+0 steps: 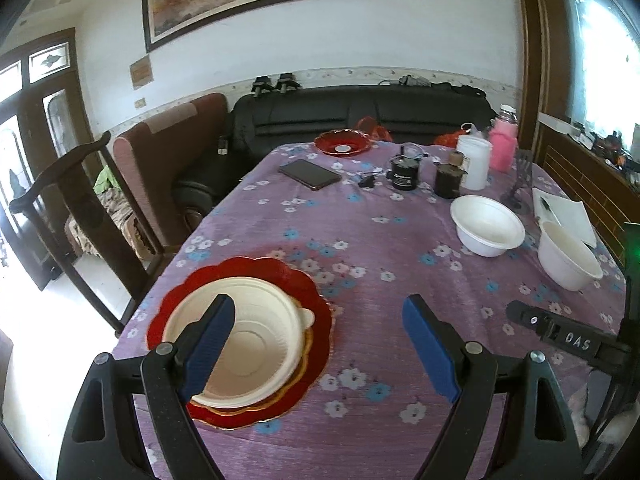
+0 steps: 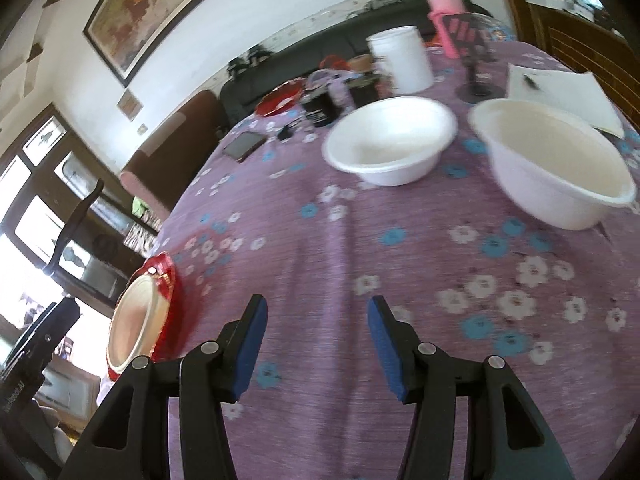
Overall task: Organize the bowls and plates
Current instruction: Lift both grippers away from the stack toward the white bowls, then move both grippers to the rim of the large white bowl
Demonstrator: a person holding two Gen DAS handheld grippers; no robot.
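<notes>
plates look partly done, we judge: white plate (image 1: 236, 344) sits stacked on red plate (image 1: 240, 340) at lower left, while two white bowls (image 1: 487, 225) (image 1: 570, 256) at right stand unstacked, and our left gripper (image 1: 316, 344) and right gripper (image 2: 316, 344) hover spread, holding nothing.

The tabletop (image 1: 360, 240), under a purple flowered cloth, carries a large red plate (image 1: 312, 292) at its near left corner, two white bowls (image 1: 487, 226) (image 1: 568, 256) side by side on the right, a dark phone (image 1: 310, 174), a small red plate (image 1: 342, 143) at the far edge, a white tub (image 1: 474, 162) and a pink bottle (image 1: 503, 148).
</notes>
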